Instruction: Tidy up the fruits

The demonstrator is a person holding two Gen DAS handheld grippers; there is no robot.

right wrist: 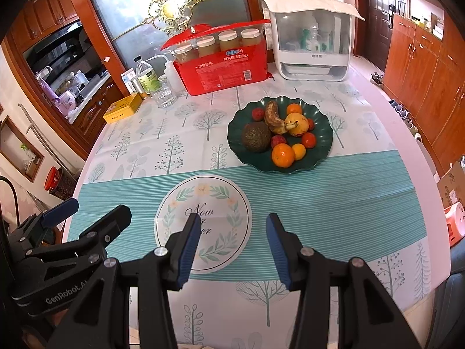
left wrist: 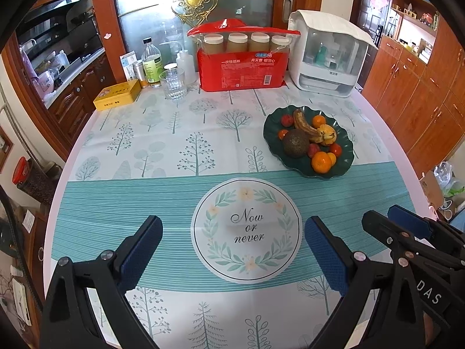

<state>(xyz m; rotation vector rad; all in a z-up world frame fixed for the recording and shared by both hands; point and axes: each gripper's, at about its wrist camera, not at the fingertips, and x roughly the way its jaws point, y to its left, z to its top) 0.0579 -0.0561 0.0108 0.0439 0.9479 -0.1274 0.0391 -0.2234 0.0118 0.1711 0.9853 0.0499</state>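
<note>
A dark green scalloped plate [left wrist: 345, 142] [right wrist: 324, 142] sits on the tree-print tablecloth, to the right of the middle. It holds a dark avocado [left wrist: 296, 142] [right wrist: 256, 137], a browned banana [left wrist: 305, 125] [right wrist: 273, 117], oranges [left wrist: 321, 162] [right wrist: 282, 155] and several small red fruits. My left gripper [left wrist: 232, 250] hangs open above the round "Now or never" print, nothing between its blue pads. My right gripper [right wrist: 231, 250] is open too, wholly empty, near the front edge and well short of the plate. Each gripper shows at the other view's side.
Along the back stand a red pack of jars [left wrist: 241, 72], a white appliance [left wrist: 328, 55], a drinking glass [left wrist: 173, 84], bottles [left wrist: 151, 64] and a yellow tin [left wrist: 117, 95]. Wooden cabinets flank the table on both sides.
</note>
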